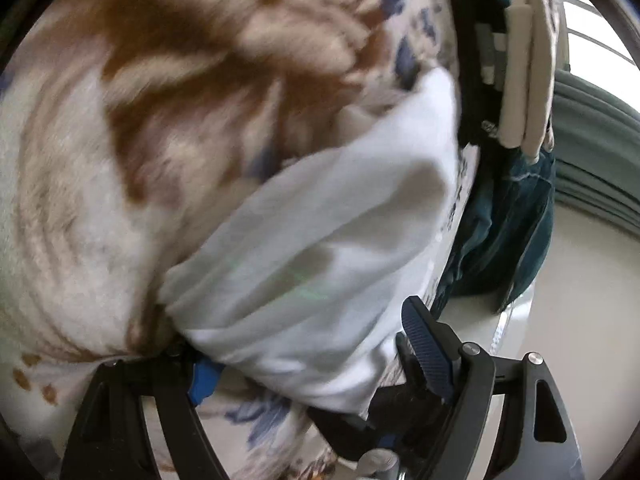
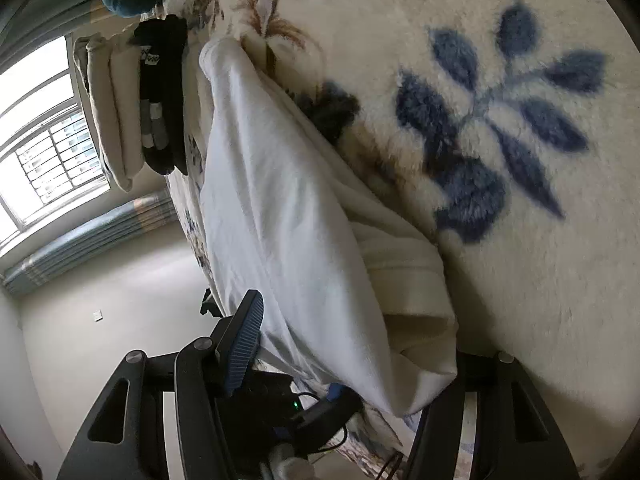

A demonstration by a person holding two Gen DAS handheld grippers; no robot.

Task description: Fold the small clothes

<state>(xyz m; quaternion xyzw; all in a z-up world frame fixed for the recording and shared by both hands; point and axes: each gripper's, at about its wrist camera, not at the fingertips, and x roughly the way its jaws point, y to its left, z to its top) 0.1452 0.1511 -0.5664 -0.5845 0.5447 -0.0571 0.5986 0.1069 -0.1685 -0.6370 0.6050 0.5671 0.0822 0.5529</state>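
White cloth (image 2: 288, 208) lies half-folded on the blanket (image 2: 520, 280), gathered between both spread grippers (image 1: 316, 364) (image 2: 348, 344); whether the pads press it I cannot tell. Folded stack (image 2: 120, 112) sits done nearby.

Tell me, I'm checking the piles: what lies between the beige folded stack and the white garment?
A folded black garment, seen in the right wrist view.
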